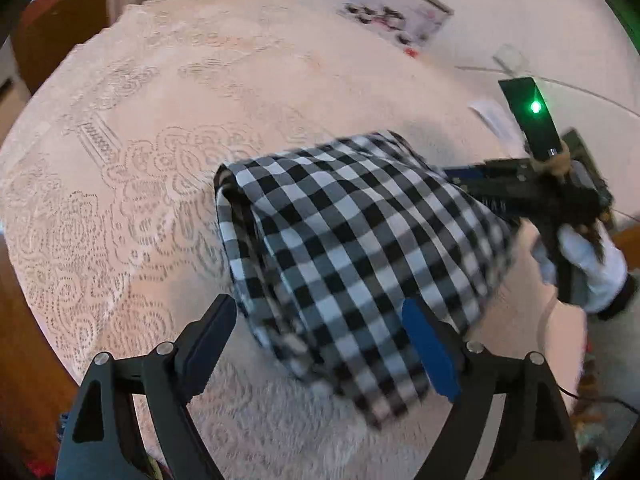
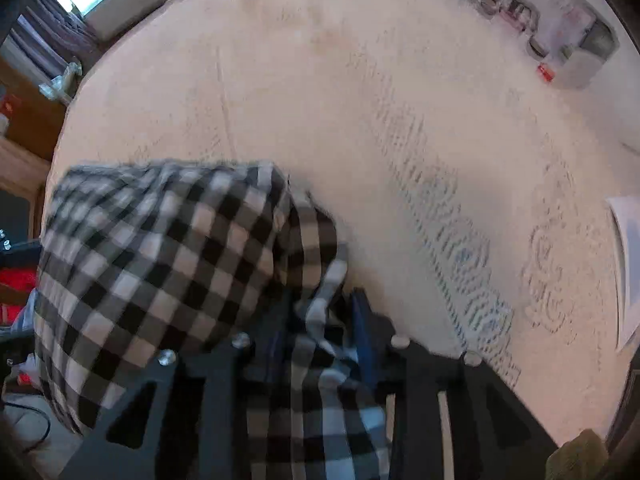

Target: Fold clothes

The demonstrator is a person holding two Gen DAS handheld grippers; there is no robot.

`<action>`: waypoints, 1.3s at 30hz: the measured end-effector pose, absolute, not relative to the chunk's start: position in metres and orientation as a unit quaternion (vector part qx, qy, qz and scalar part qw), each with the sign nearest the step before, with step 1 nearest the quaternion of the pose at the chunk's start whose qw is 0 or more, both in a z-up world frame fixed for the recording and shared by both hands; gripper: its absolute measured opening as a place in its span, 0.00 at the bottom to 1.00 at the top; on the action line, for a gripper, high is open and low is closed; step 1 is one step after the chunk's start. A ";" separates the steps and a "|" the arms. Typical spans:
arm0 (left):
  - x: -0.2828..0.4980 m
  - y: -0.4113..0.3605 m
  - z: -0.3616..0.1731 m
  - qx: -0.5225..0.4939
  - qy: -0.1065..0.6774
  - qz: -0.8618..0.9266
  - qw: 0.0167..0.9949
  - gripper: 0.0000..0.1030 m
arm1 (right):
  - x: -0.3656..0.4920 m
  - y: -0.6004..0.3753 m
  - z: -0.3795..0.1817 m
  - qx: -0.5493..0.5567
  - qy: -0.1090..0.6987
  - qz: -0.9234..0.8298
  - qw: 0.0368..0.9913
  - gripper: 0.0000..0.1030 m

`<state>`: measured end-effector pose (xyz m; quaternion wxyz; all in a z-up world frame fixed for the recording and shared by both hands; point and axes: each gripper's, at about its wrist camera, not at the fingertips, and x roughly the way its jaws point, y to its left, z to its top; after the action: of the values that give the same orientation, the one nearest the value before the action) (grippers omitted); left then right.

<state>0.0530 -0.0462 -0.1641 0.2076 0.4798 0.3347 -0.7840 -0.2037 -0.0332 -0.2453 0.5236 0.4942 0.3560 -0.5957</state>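
- Black-and-white checked garment (image 1: 352, 248) is lifted above the lace tablecloth (image 1: 132, 184), bunched and partly folded over itself; edges motion-blurred.
- Right gripper (image 2: 320, 340): jaws drawn narrow, clamping a bunched fold of the checked garment between the blue pads; cloth also trails back over the gripper body.
- From the left wrist view, the right gripper (image 1: 472, 184) sits at the garment's far right corner, held by a white-gloved hand (image 1: 588, 264); green light lit on its top.
- Left gripper (image 1: 328, 344): jaws spread wide, holding nothing; garment's near edge hangs between the fingers, overlapping the blue pad.
- Printed box (image 1: 396, 16) lies on the tablecloth, well beyond the garment.
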 end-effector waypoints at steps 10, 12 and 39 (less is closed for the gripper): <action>0.040 -0.036 -0.133 0.482 0.230 -0.828 0.168 0.83 | -0.216 0.062 -0.158 0.468 0.233 -0.670 0.526 0.57; 0.043 -0.024 -0.145 0.490 0.230 -0.823 0.173 0.83 | -0.215 0.074 -0.165 0.474 0.233 -0.663 0.531 0.61; 0.052 0.069 -0.212 0.439 0.258 -0.775 0.374 0.42 | -0.246 0.115 -0.230 0.423 0.300 -0.635 0.573 0.09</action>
<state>0.0520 0.0694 -0.2122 0.3745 0.4386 0.2582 -0.7750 -0.2456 0.1152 -0.2305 0.5728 0.4226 0.2996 -0.6353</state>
